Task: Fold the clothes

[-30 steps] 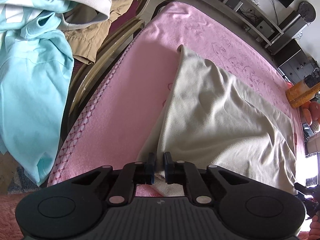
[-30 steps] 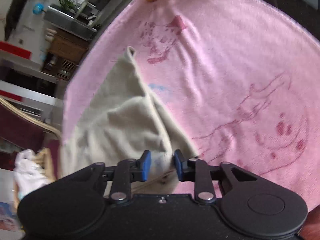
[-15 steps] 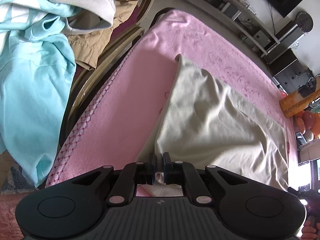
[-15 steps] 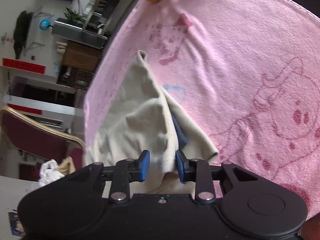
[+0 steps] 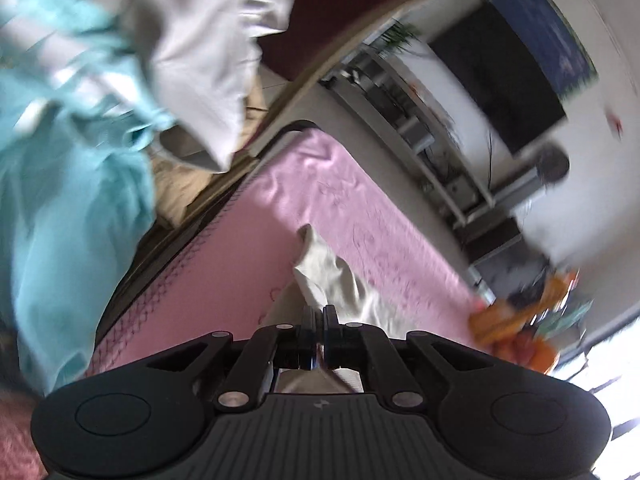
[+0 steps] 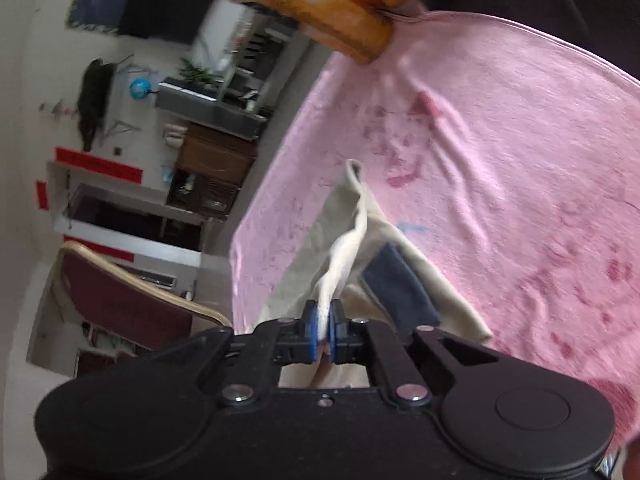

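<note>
A beige garment hangs stretched from my left gripper, which is shut on its edge and holds it above the pink blanket. In the right wrist view the same beige garment rises in a taut fold to my right gripper, which is shut on it. A dark blue patch shows on the cloth just right of that gripper. The far tip of the garment still rests on the pink blanket.
A heap of clothes, light blue and pale grey, lies on a chair at the left. An orange-brown object sits at the blanket's far edge. A red-cushioned chair stands beyond the blanket's left side.
Both grippers have lifted and tilted up, pulling the garment off the blanket into a narrow hanging fold. The right gripper's jaws, apart before, have shut on the cloth.
</note>
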`<state>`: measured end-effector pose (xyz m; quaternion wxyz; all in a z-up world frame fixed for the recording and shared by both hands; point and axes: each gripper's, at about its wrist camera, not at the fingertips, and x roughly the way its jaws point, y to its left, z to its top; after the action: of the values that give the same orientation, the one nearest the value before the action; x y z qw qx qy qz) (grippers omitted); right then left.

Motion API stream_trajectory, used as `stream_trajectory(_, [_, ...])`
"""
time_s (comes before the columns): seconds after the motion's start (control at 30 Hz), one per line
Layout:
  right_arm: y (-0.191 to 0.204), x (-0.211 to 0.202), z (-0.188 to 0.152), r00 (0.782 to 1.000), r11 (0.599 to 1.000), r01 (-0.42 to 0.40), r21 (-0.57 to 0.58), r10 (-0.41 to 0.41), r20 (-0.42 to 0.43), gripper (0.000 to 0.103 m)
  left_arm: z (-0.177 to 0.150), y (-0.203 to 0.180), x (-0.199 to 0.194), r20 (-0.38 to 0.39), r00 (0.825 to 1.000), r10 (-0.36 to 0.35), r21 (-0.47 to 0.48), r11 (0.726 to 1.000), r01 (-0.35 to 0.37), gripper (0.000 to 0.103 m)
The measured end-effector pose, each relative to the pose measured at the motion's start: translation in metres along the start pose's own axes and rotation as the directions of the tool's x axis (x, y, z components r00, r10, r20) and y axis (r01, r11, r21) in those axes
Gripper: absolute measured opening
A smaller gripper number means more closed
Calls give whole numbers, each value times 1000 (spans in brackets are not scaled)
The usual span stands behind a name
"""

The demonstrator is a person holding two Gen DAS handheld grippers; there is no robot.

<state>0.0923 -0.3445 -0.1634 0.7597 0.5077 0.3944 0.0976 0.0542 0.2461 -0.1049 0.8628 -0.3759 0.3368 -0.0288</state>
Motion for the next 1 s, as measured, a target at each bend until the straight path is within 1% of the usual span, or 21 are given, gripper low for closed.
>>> stream_trajectory(0.03, [-3, -2, 0, 1000, 1000, 2, 14, -2, -3, 5, 1, 1, -1, 1, 1000, 3, -11, 1000, -3, 1])
stream_trajectory(0.07, [-4, -2, 0, 1000, 1000, 5, 15, -5, -3, 5, -1, -3, 0, 0, 1000, 13, 10, 1000, -13, 1])
stream_trajectory(0.1, [-3, -2, 0, 1000, 1000, 8, 12, -8, -2, 5, -3, -8, 1, -5, 999, 37, 49, 998, -37, 1])
stream_trajectory(0.13, [-3, -1, 0, 1000, 1000, 11, 10, -11, -1, 5, -5, -14, 3, -12, 997, 76, 98, 992, -75, 1])
stream_trajectory(0.2, [1, 1, 0, 999, 998, 52, -21, -52, 0, 5, -11, -23, 7, -23, 988, 152, 190, 971, -145, 1])
stream_trajectory(0.27, [-1, 1, -3, 995, 994, 100, -42, -100, -11, 5, -20, -27, 13, -38, 977, 208, 258, 947, -191, 1])
stream_trajectory(0.37, [-7, 2, -6, 984, 983, 171, -70, -174, -27, 5, -28, -29, 21, -69, 964, 257, 301, 927, -226, 2])
stream_trajectory(0.5, [-10, 1, -9, 973, 970, 225, -97, -229, -37, 5, -32, -26, 33, -96, 935, 341, 331, 897, -293, 2])
stream_trajectory(0.53, [-10, 1, -10, 969, 966, 237, -103, -242, -43, 5, -33, -25, 36, -102, 927, 362, 339, 889, -310, 2])
stream_trajectory(0.57, [-10, 4, -12, 961, 957, 265, -123, -272, -50, 5, -35, -25, 41, -113, 911, 396, 360, 871, -334, 3])
stream_trajectory(0.63, [-9, 10, -16, 939, 931, 325, -169, -339, -61, 5, -46, -27, 60, -143, 859, 492, 439, 809, -390, 3])
stream_trajectory(0.67, [-6, 16, -20, 920, 905, 367, -217, -387, -58, 5, -51, -29, 67, -144, 837, 529, 483, 776, -407, 4])
stream_trajectory(0.7, [-4, 23, -24, 898, 871, 410, -269, -438, -49, 6, -56, -33, 73, -131, 822, 555, 528, 740, -416, 5])
stream_trajectory(0.73, [0, 28, -27, 878, 839, 446, -311, -477, -30, 7, -59, -36, 74, -116, 815, 567, 549, 721, -423, 6])
stream_trajectory(0.77, [4, 31, -30, 861, 807, 475, -350, -509, -6, 9, -58, -38, 71, -101, 819, 565, 547, 719, -429, 7])
stream_trajectory(0.8, [7, 30, -31, 855, 794, 484, -367, -518, 9, 16, -57, -39, 68, -86, 822, 563, 545, 717, -435, 13])
stream_trajectory(0.83, [10, 29, -32, 853, 785, 489, -380, -521, 22, 25, -56, -41, 65, -71, 825, 561, 543, 715, -440, 15])
stream_trajectory(0.87, [13, 23, -30, 869, 805, 470, -361, -494, 29, 28, -55, -42, 62, -56, 827, 559, 541, 713, -446, 14])
stream_trajectory(0.9, [16, 16, -28, 887, 831, 444, -336, -459, 36, 28, -51, -45, 56, -35, 841, 540, 529, 724, -443, 14])
stream_trajectory(0.97, [28, 2, -21, 923, 874, 379, -304, -381, 55, 28, -37, -53, 38, 22, 884, 467, 493, 765, -415, 14])
stream_trajectory(1.0, [37, -4, -16, 937, 888, 346, -303, -343, 68, 28, -30, -60, 33, 48, 900, 433, 490, 775, -399, 14])
